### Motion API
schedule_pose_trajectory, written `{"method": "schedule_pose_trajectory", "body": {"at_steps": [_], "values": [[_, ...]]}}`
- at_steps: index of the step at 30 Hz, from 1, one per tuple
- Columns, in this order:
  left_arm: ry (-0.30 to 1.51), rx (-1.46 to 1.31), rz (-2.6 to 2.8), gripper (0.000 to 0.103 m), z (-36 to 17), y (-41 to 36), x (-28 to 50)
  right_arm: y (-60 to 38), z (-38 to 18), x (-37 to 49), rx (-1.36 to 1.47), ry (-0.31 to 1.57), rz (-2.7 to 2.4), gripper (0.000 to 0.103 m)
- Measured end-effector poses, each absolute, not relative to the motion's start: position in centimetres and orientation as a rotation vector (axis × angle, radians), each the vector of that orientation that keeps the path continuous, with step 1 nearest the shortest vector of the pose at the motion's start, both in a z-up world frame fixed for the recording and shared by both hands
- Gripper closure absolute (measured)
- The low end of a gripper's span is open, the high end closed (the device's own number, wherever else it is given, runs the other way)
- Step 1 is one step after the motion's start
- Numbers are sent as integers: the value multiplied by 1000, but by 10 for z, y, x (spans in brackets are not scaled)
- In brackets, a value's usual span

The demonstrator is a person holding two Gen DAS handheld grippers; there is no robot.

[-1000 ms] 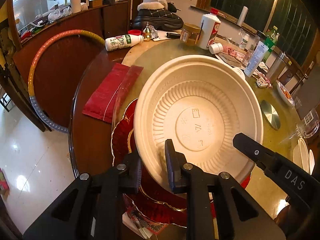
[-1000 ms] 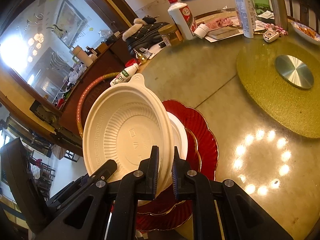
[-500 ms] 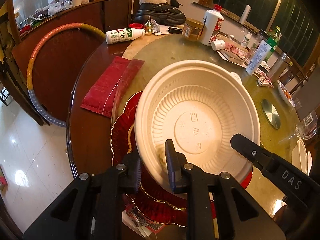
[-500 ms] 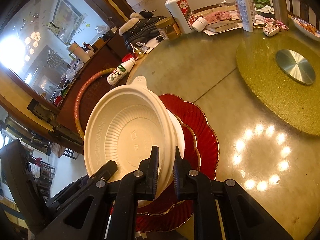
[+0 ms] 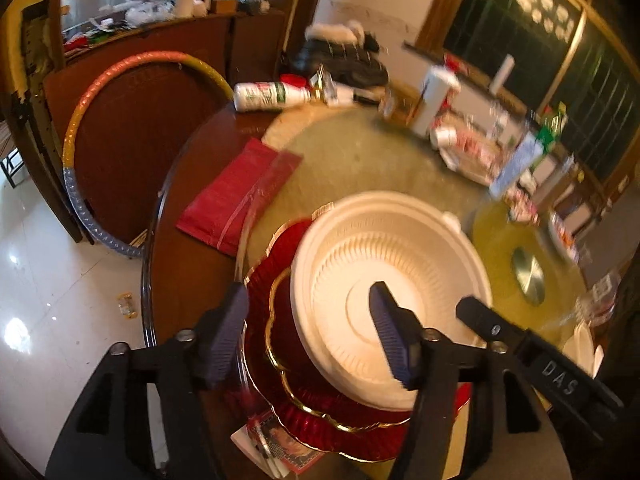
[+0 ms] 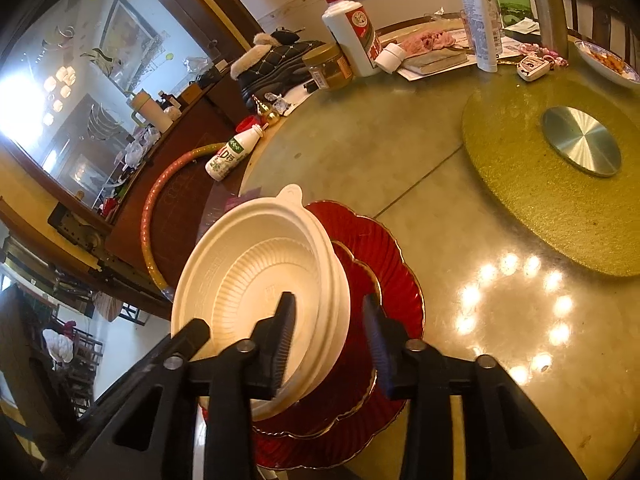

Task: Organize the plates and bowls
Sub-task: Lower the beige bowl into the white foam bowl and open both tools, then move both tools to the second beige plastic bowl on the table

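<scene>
A cream disposable bowl (image 5: 392,264) rests on a stack of red, gold-rimmed plates (image 5: 288,364) at the near edge of the round table. The same bowl (image 6: 256,280) and red plates (image 6: 384,256) show in the right wrist view. My left gripper (image 5: 312,336) is open, its jaws spread wide on either side of the bowl's near rim. My right gripper (image 6: 328,340) is open too, one finger inside the bowl and the other outside its wall, neither pressing it.
A red cloth (image 5: 240,196) lies left of the plates. A gold turntable mat (image 6: 560,184) with a metal disc sits to the right. Bottles, a jar and a boot (image 6: 280,60) crowd the far edge. A hoop (image 5: 92,128) leans beside the table.
Both grippers have opened and let go of the bowl's rim. The bowl has dropped from tilted to resting flat on the red plates. The left gripper has pulled back a little.
</scene>
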State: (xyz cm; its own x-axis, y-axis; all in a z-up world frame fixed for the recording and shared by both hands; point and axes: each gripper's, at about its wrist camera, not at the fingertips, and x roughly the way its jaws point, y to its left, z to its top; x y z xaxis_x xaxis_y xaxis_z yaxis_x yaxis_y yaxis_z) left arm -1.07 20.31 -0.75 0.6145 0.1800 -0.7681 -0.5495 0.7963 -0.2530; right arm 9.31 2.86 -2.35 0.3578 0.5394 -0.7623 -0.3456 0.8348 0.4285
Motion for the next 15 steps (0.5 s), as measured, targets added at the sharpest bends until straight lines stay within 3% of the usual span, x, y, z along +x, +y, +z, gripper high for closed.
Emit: {"method": "schedule_pose_trajectory", "body": {"at_steps": [1,3,5,9,15], "values": [[790,-512,449,35,-5,204,-13,27,-22,93,209,1054,573,55],[737,-540,482,30,4,207,-21,20,-18,93,222,1037,564,39],[649,-565,535,25,15,208,-32,12,-14,93,250,1020,564,33],[548,-584,539,20,33,198,-40,-13,-7,94,352,1022,599,28],[585,-510,369,20,42,151,-14,-71,-1,91,460,1020,606,25]]}}
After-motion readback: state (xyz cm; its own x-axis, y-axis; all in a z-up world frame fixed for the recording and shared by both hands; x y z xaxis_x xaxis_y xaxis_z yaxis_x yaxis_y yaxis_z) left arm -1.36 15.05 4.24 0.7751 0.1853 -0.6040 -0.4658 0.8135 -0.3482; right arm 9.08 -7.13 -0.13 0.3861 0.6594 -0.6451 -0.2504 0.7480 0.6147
